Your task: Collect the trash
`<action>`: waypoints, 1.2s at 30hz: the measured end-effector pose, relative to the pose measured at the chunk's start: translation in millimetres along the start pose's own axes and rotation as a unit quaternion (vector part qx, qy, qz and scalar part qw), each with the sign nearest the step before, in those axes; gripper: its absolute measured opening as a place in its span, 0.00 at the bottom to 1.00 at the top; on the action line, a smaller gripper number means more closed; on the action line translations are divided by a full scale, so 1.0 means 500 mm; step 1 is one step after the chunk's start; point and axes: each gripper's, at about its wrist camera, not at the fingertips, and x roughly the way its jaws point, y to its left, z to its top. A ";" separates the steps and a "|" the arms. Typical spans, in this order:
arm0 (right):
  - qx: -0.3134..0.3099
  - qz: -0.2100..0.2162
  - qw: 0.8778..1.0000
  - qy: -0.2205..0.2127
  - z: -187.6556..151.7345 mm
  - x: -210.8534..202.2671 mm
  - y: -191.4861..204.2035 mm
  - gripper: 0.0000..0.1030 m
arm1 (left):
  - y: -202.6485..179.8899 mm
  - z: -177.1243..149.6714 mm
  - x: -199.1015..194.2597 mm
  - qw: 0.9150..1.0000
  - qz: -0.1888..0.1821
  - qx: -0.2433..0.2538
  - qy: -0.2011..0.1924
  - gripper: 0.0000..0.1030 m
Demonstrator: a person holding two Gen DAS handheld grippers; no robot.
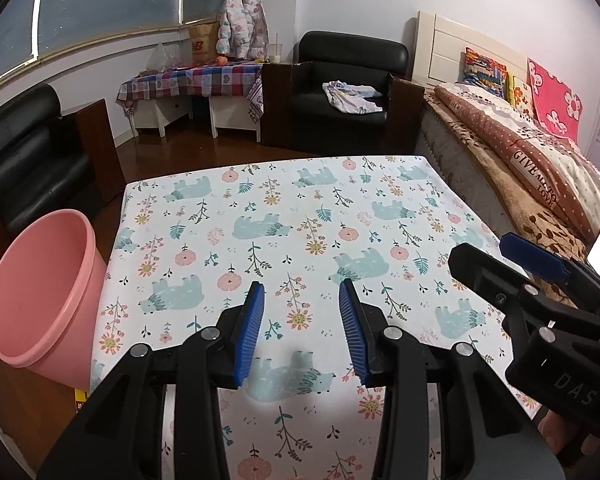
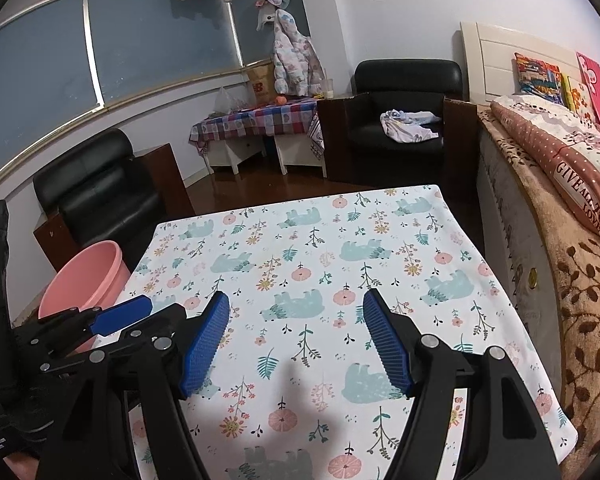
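Note:
A pink plastic bin (image 1: 40, 300) stands on the floor against the left edge of the table (image 1: 300, 208); it also shows in the right wrist view (image 2: 84, 276). What I can see of its inside holds nothing. The table has a white cloth printed with bears and flowers, and I see no loose trash on it. My left gripper (image 1: 302, 292) is open and empty above the near part of the table. My right gripper (image 2: 296, 300) is open and empty beside it, and shows at the right of the left wrist view (image 1: 512, 256).
A bed (image 1: 540, 168) with pillows runs along the table's right side. A black armchair (image 1: 344, 88) holding a crumpled cloth stands behind the table. Another black chair (image 1: 24, 152) is at the left. A side table with a checked cloth (image 1: 192, 80) stands under the window.

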 end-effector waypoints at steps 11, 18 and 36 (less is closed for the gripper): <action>0.000 -0.003 1.000 0.000 0.001 -0.001 0.000 0.67 | -0.003 -0.001 -0.009 1.000 -0.003 0.004 0.000 0.38; 0.000 -0.005 1.000 -0.001 0.001 -0.002 -0.003 0.67 | -0.004 -0.001 -0.008 1.000 -0.003 0.004 -0.001 0.38; 0.002 -0.006 1.000 -0.001 0.001 -0.001 -0.006 0.67 | -0.009 -0.002 -0.008 1.000 -0.004 0.006 -0.001 0.38</action>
